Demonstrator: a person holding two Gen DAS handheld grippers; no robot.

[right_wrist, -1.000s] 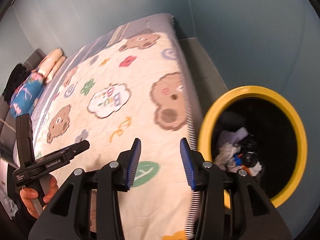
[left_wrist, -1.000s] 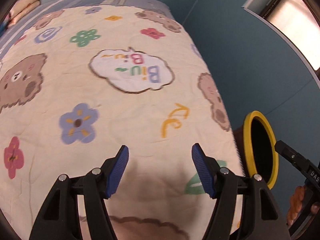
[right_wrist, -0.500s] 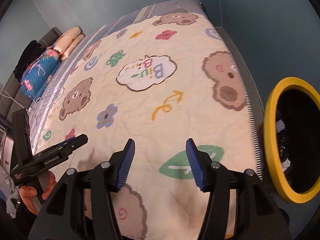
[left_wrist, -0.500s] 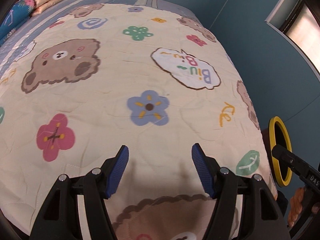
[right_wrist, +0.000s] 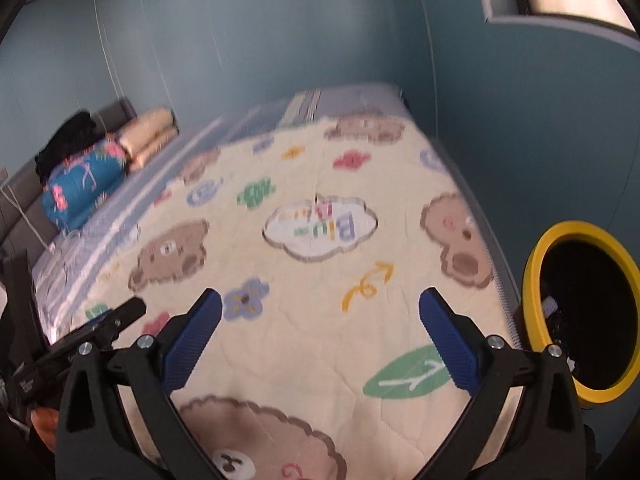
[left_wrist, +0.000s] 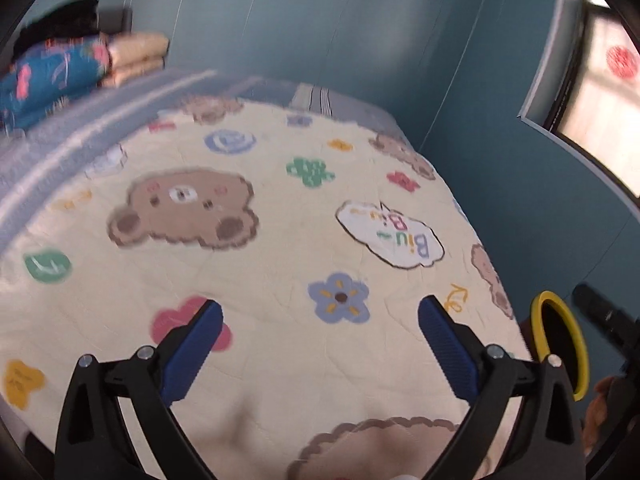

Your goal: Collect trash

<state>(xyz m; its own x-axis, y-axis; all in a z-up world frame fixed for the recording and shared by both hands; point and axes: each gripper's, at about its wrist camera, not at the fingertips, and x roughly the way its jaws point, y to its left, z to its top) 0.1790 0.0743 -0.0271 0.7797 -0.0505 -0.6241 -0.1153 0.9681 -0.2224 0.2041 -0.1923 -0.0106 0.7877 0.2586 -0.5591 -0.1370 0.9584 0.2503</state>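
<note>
A black trash bin with a yellow rim (right_wrist: 582,312) stands on the floor at the bed's right side; it also shows in the left wrist view (left_wrist: 560,344). Bits of white trash lie inside it. My left gripper (left_wrist: 320,340) is open and empty above the cream quilt (left_wrist: 280,240). My right gripper (right_wrist: 320,336) is open and empty above the same quilt (right_wrist: 320,280), left of the bin. No loose trash shows on the quilt.
Folded blue and peach bedding (left_wrist: 60,76) and a dark item are stacked at the bed's head (right_wrist: 88,168). Teal walls close in behind and right of the bed. A window (left_wrist: 608,112) is at the upper right. The other handheld gripper shows at each frame's edge.
Both grippers have opened wider and pulled back and tilted up from the quilt, so more of the bed, the walls and the bedding stack come into view. The right view swung left, away from the bin.
</note>
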